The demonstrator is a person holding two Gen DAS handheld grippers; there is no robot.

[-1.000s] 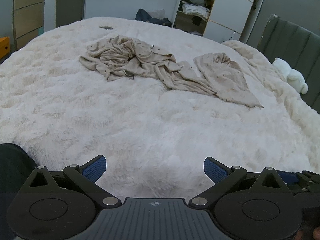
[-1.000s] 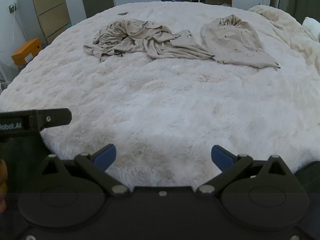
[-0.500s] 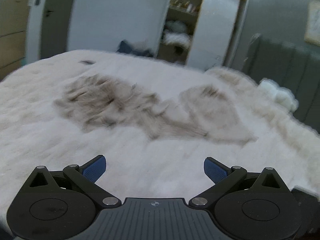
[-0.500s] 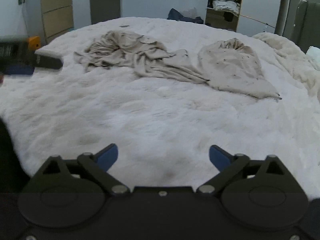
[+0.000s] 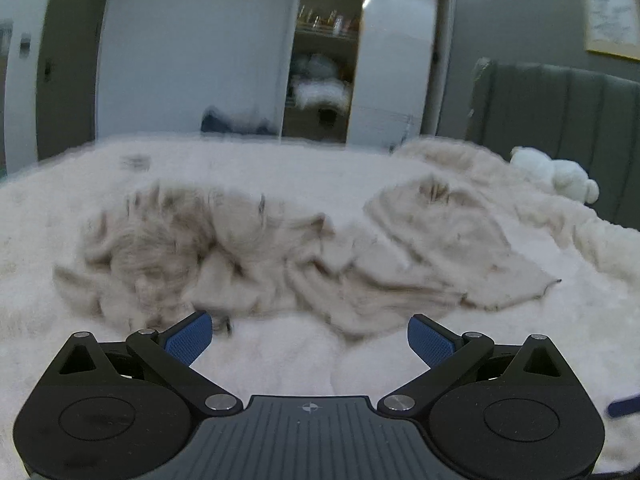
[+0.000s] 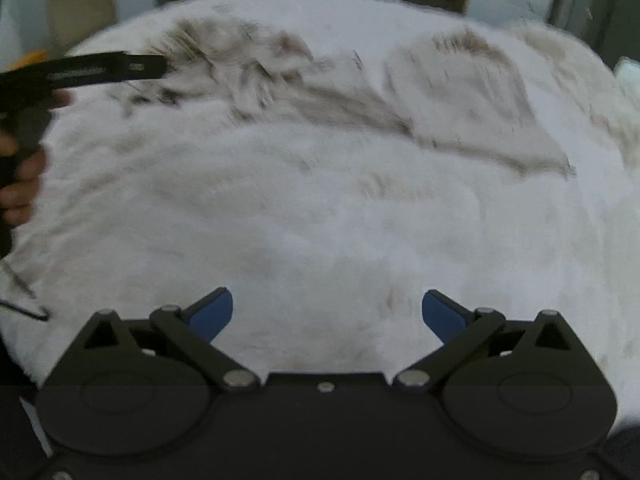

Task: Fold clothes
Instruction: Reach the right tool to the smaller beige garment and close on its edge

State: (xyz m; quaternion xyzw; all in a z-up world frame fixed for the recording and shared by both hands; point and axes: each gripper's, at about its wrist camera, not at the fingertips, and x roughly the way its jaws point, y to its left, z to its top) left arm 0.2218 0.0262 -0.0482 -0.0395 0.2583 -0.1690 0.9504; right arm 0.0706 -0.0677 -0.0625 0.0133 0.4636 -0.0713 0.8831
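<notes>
A crumpled beige garment (image 5: 208,256) lies spread across the white fluffy bed (image 5: 280,360), with a flatter beige part (image 5: 448,248) to its right. My left gripper (image 5: 308,340) is open just short of the garment's near edge, nothing between its blue pads. In the right wrist view the same garment (image 6: 288,76) lies further off, blurred. My right gripper (image 6: 326,316) stands open over bare blanket. The left gripper's body (image 6: 92,72) and a hand (image 6: 20,184) show at that view's left edge, beside the garment's left end.
A white plush toy (image 5: 556,176) sits at the bed's right by a dark green headboard (image 5: 560,128). An open wardrobe (image 5: 320,80) with folded items stands beyond the bed. A rumpled cream blanket (image 5: 580,236) runs along the right side.
Both grippers have moved forward over the bed toward the garment, the left one much closer and lower. Both views are motion-blurred. Both grippers stay open.
</notes>
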